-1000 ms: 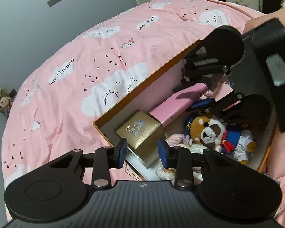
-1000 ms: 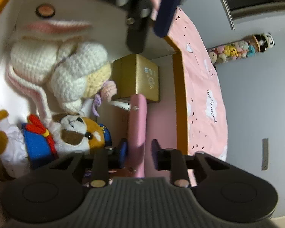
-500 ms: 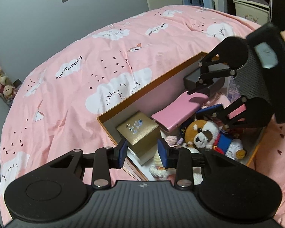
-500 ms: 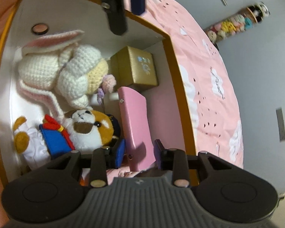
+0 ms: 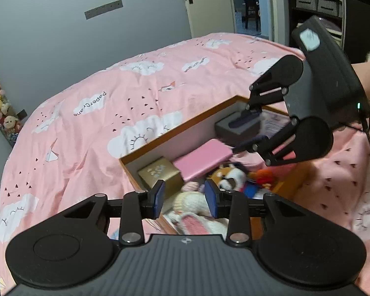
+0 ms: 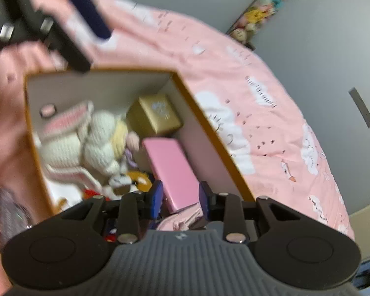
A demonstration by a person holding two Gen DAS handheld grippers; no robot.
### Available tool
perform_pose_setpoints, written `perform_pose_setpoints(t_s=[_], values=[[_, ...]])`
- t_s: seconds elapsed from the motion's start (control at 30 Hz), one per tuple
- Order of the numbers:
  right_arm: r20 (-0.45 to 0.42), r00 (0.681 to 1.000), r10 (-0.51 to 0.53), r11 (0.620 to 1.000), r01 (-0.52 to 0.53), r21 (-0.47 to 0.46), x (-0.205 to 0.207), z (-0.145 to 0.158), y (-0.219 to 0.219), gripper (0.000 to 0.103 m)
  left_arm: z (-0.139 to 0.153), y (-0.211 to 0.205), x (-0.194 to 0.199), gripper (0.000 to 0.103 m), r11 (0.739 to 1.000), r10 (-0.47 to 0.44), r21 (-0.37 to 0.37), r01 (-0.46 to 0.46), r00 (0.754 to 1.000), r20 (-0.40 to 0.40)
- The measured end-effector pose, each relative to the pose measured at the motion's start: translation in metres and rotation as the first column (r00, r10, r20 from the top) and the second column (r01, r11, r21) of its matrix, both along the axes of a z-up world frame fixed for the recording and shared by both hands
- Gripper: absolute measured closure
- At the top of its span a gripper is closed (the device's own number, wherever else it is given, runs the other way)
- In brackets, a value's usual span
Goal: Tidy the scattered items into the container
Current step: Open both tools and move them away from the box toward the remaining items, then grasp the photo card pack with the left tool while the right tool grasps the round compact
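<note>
An orange-rimmed cardboard box [image 5: 175, 129] [image 6: 209, 133] lies on the pink bed. Inside it are a gold gift box [image 5: 160, 172] [image 6: 155, 113], a flat pink case [image 5: 199, 160] [image 6: 172, 167], a crocheted bunny [image 6: 79, 138] [image 5: 192, 204] and a plush dog [image 5: 229, 177] [image 6: 128, 182]. My left gripper [image 5: 184, 201] hovers open and empty over the box's near corner. Above the box's far end hangs my right gripper [image 6: 181, 196] [image 5: 248, 125], its pads apart; the case lies flat below them, not pinched.
A dark grey case [image 5: 236, 128] sits in the box under the right gripper. The bedspread [image 5: 98, 123] surrounds the box on all sides. A shelf of small plush toys [image 5: 0, 103] stands against the grey wall. A person's hand [image 5: 367, 79] holds the right gripper.
Both grippers have risen away from the box. The right one rolled, and the pink case went from standing on edge between its pads to lying flat in the box.
</note>
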State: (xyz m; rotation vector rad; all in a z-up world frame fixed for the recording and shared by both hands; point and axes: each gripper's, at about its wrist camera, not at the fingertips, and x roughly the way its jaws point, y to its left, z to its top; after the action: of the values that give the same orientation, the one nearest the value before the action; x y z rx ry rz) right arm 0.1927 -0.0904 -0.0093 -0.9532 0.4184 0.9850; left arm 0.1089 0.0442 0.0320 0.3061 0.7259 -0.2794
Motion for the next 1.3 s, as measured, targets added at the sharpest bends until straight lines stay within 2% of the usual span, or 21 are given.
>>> perform_pose_setpoints(t_s=[0.13, 0.3, 0.43, 0.53, 0.67, 0.83, 1.07, 1.3], values=[[-0.028, 0.999, -0.039, 0.992, 0.043, 0.122, -0.016, 0.022, -0.017, 0.069, 0.003, -0.006, -0.023, 0.061, 1.000, -0.001, -0.017, 0.001, 1.000, -0.003], [-0.108, 0.991, -0.078, 0.958, 0.104, 0.267, -0.040, 0.041, -0.042, 0.069, -0.003, -0.009, -0.047, 0.055, 0.999, 0.012, -0.044, -0.014, 0.999, -0.041], [-0.191, 0.975, -0.109, 0.920, 0.172, 0.352, -0.058, 0.043, -0.060, 0.069, -0.016, -0.011, -0.061, 0.053, 0.996, 0.037, -0.071, -0.044, 0.994, -0.106], [-0.264, 0.955, -0.134, 0.894, 0.231, 0.383, -0.072, 0.037, -0.073, 0.069, -0.026, -0.013, -0.071, 0.050, 0.992, 0.059, -0.104, -0.074, 0.987, -0.146], [-0.357, 0.921, -0.156, 0.877, 0.295, 0.378, -0.089, 0.016, -0.082, 0.069, -0.045, -0.017, -0.077, 0.045, 0.981, 0.068, -0.161, -0.104, 0.974, -0.217], [-0.465, 0.861, -0.206, 0.867, 0.382, 0.321, -0.096, -0.022, -0.090, 0.072, -0.077, -0.024, -0.076, 0.044, 0.980, 0.059, -0.162, -0.112, 0.951, -0.303], [-0.556, 0.779, -0.289, 0.863, 0.463, 0.201, -0.094, -0.068, -0.091, 0.072, -0.116, -0.026, -0.067, 0.039, 0.977, 0.065, -0.167, -0.134, 0.928, -0.367], [-0.572, 0.750, -0.331, 0.868, 0.480, 0.127, -0.093, -0.089, -0.086, 0.072, -0.144, -0.032, -0.056, 0.038, 0.978, 0.060, -0.157, -0.135, 0.909, -0.413]])
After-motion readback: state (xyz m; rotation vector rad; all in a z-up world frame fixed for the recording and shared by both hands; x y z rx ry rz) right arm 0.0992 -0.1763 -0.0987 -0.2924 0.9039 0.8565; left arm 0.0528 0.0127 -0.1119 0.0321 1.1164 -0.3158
